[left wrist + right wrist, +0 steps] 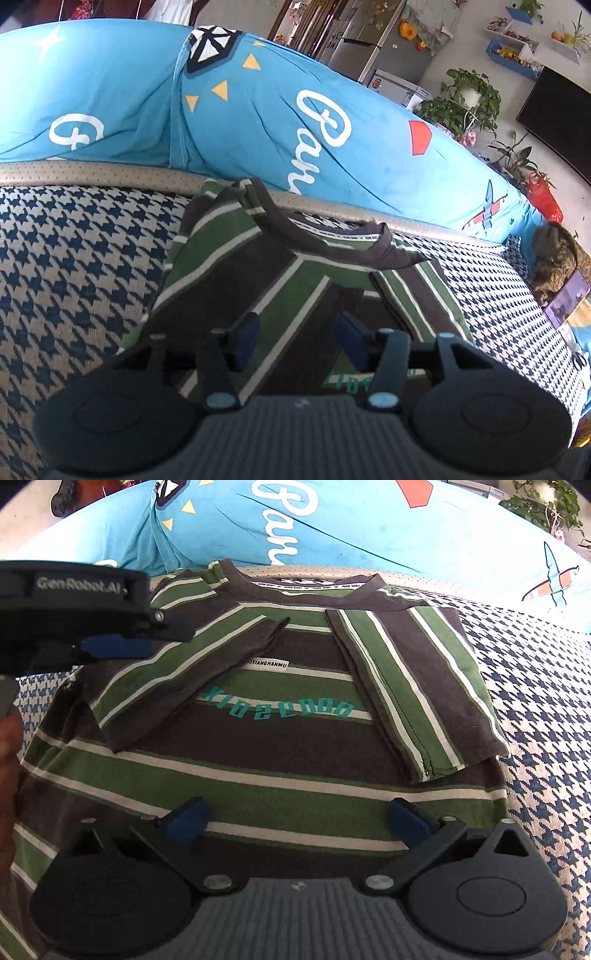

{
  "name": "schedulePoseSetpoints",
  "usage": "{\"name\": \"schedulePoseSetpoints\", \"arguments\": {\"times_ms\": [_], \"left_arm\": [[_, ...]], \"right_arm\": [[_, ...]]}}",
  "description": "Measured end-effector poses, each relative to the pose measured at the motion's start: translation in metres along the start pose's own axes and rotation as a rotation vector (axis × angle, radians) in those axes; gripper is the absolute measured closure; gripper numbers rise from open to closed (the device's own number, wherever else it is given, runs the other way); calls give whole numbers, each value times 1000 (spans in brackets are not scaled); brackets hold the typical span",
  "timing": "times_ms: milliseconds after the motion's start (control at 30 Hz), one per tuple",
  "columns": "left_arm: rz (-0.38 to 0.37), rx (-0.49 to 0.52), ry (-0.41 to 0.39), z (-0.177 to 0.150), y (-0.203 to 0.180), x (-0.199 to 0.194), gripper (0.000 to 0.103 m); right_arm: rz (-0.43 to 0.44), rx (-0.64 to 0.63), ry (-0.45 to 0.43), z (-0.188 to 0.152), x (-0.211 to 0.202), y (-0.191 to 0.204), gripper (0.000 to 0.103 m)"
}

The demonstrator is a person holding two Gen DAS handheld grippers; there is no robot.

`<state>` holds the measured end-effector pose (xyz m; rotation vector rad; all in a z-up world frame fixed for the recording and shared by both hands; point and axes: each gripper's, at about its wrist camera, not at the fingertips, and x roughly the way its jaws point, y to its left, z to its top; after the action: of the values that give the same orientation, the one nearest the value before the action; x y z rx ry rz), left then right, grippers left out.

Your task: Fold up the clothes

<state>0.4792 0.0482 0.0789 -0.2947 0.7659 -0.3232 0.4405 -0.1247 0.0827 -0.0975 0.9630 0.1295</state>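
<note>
Striped shirt (266, 771) is what both claws are working over; it lies flat, front up, on the houndstooth sofa cover (546, 686), collar (306, 590) toward the blue cushion (369, 528).

Right gripper (297, 818): released, jaws spread wide, nothing btwn the blue pads, hanging over the lower body of the shirt near the hem side. Prob. lined up there bc that edge is what would get brought up toward the collar, but can't confirm.

Left gripper (295, 332): also released, pads apart w/ only fabric seen through the gap, not pinching it. In the right wrist view it sits just beside the shirt's left shoulder, above the folded-in sleeve. A hand (7, 760) shows at that frame's left edge.

Outward: both sleeves lie folded in across the chest, tips angled toward the teal lettering (277, 707), which narrows the shirt to a rough rectangle. So partly folded as it lies; body not doubled over.

Count: 1 shirt, 2 sleeves (left sleeve (177, 672), right sleeve (413, 686)), 2 grippers, 1 white label (266, 667). Farther off: 1 phone (567, 299) propped at the sofa end.
</note>
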Motion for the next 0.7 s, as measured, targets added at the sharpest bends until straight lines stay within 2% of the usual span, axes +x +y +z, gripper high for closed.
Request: {"name": "schedulePoseSetpoints", "arguments": {"times_ms": [200, 367, 700], "left_arm": [[76, -20, 3, 0, 12, 4, 54], [109, -25, 23, -3, 18, 8, 54], [185, 107, 35, -16, 1, 15, 49]], "right_arm": [[1, 1, -1, -1, 0, 0, 0], [1, 1, 0, 0, 1, 1, 0], [1, 1, 0, 0, 2, 1, 0]]}}
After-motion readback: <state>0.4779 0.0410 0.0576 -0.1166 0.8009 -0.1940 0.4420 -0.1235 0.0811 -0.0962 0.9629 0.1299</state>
